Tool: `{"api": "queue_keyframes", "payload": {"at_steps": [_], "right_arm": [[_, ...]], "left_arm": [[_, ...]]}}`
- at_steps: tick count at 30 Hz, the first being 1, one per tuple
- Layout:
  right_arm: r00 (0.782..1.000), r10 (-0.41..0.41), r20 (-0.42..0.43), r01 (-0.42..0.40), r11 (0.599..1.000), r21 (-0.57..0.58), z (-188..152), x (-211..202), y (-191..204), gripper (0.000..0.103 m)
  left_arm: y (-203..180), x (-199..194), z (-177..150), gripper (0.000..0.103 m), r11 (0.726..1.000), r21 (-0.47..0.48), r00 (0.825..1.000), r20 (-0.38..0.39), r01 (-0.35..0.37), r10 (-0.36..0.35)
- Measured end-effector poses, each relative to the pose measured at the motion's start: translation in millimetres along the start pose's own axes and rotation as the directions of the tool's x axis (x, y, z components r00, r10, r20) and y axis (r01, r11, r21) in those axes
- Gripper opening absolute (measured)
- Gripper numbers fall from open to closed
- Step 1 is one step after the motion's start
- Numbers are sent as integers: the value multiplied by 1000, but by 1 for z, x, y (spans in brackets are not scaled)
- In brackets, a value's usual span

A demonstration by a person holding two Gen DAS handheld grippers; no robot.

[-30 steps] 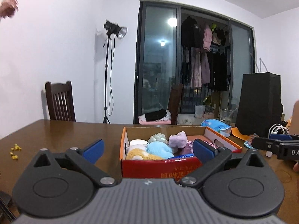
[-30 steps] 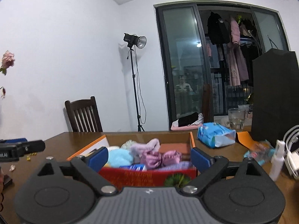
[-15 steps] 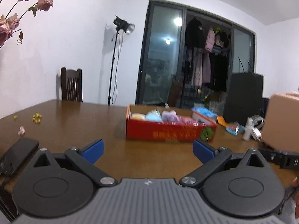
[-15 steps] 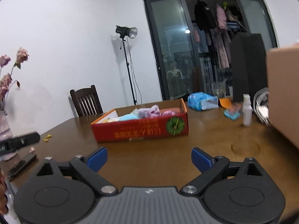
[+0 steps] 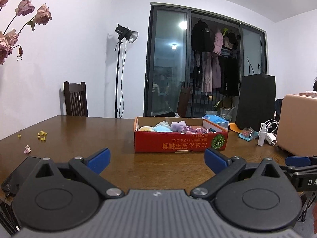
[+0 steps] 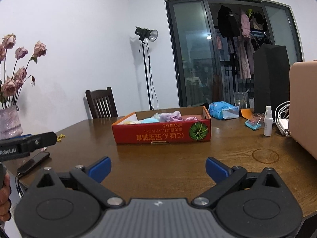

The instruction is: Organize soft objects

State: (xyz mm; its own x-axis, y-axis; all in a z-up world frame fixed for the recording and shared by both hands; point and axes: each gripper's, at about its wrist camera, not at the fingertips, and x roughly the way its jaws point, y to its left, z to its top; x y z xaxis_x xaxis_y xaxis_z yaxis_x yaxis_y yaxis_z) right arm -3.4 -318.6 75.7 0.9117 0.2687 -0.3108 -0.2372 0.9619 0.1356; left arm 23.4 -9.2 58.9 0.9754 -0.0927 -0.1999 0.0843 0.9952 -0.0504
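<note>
You see only the tops of the soft items [image 5: 174, 128] in the red box [image 5: 178, 143]; its near wall hides the rest, so you can't tell each one apart. The tan case [image 6: 305, 107] at the right is cut by the frame edge in both views. The vase [image 6: 9, 122] at far left is half out of frame. The phone [image 5: 17, 173] is partly behind your left gripper body. The yellow bits [image 5: 42, 135] are too small to identify.
</note>
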Motion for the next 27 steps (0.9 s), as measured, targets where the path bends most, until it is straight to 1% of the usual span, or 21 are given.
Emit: {"api": "queue_keyframes", "payload": {"at_steps": [7, 14, 27], "right_arm": [[1000, -4, 28, 4, 1000, 1, -1, -5, 0, 103], [1000, -13, 5, 13, 1000, -10, -5, -1, 3, 103], [1000, -12, 3, 12, 1000, -14, -5, 0, 1, 103]], "left_arm": [[1, 1, 1, 103, 1000, 0, 1000, 0, 3, -3], [1, 3, -1, 103, 1000, 5, 1000, -3, 4, -4], [0, 5, -1, 103, 1000, 4, 1000, -4, -3, 3]]}}
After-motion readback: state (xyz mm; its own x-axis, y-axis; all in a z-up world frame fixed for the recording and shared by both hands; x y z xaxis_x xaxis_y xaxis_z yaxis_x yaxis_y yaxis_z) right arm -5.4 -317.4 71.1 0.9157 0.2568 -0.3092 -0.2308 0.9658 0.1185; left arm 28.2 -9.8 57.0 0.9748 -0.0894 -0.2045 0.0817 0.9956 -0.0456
